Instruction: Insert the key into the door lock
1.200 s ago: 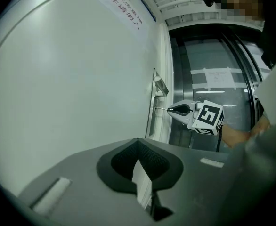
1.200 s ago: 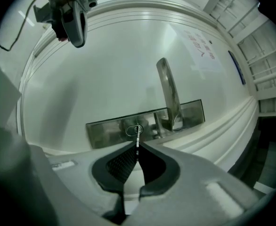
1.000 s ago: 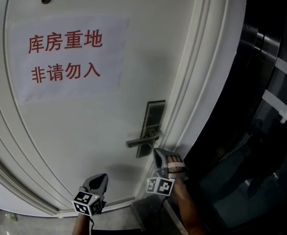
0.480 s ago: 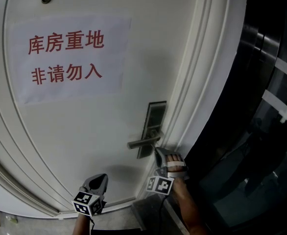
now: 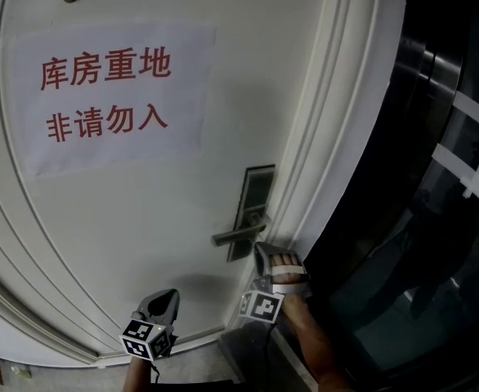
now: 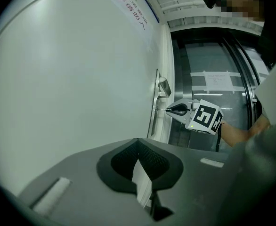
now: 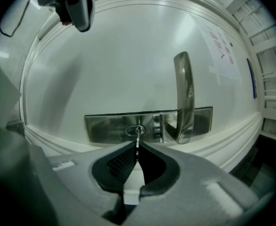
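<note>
The right gripper pinches the key — tip at the lock by the edge of the door, handle just beside; the left gripper is closed, empty.

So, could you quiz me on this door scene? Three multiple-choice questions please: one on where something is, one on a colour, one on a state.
1. Where does the tip of the key sit?
A. at the keyhole in the lock plate
B. on the floor
C. on the ceiling

2. What colour are the characters on the paper sign?
A. blue
B. red
C. green

3. How is the left gripper?
A. wide open
B. shut on a card
C. shut and empty

Answers:
1 A: the right gripper view shows the key, pinched in the right gripper, meeting the keyhole.
2 B: the head view shows red print on white paper.
3 C: the left gripper view shows its jaws together with nothing between them.
</note>
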Tool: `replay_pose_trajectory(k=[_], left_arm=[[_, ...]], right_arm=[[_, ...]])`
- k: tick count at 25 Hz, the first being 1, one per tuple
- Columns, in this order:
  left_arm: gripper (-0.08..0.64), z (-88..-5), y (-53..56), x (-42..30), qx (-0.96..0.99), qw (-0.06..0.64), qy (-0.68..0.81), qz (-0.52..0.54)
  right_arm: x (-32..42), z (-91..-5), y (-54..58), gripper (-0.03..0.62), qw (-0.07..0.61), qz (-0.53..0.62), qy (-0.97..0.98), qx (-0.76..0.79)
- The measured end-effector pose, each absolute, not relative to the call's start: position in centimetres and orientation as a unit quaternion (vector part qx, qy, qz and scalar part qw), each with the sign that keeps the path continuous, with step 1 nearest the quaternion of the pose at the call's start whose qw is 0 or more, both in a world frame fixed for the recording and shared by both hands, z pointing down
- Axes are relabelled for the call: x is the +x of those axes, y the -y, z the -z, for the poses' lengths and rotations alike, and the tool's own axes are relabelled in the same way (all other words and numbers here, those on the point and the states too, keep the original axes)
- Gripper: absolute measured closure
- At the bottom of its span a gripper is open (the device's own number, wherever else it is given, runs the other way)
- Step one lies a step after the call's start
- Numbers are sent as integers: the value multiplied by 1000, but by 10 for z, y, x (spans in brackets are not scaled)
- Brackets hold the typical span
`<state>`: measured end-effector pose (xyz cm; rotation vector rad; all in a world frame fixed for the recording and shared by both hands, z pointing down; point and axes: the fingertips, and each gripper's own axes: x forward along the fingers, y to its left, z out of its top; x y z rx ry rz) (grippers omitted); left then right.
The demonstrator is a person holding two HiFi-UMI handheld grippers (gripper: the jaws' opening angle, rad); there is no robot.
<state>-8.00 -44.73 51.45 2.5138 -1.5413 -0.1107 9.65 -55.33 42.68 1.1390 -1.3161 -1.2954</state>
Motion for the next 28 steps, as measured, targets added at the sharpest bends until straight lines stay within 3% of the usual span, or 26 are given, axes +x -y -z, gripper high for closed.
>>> replay_pose_trajectory(k=[28], left_arm=[[558, -517, 440, -104, 849, 103, 517, 48]], right_arm=[[90, -424, 552, 581, 502, 484, 526, 486]])
